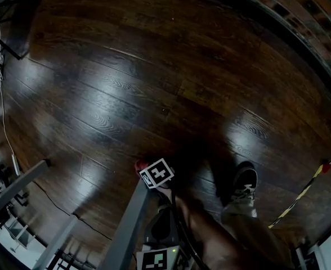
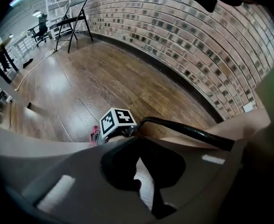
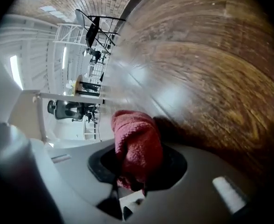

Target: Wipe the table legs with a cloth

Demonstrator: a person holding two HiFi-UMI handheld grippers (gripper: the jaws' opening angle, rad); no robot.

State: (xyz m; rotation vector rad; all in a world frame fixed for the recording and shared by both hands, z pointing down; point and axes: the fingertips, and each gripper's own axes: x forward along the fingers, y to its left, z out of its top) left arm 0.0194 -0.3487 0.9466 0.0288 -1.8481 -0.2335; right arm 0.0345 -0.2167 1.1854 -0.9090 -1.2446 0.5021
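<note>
A red cloth (image 1: 139, 165) is pinched in my right gripper (image 1: 145, 168), which sits low over the dark wooden floor at the upper end of a slanted grey table leg (image 1: 127, 225). In the right gripper view the cloth (image 3: 136, 148) bulges out between the jaws of the right gripper (image 3: 136, 174), and a pale grey surface fills the left side. My left gripper (image 1: 157, 259) is at the bottom edge, just behind the right one. In the left gripper view the left gripper (image 2: 142, 174) has its jaws together with nothing between them, and the right gripper's marker cube (image 2: 117, 121) shows ahead beside the cloth (image 2: 95, 134).
The person's leg and shoe (image 1: 243, 187) stand right of the grippers. More grey frame bars (image 1: 16, 185) lie at lower left. A yellow-black cord (image 1: 299, 198) and a white cable (image 1: 2, 111) cross the floor. A folding chair (image 2: 74, 13) stands by the brick wall (image 2: 197, 45).
</note>
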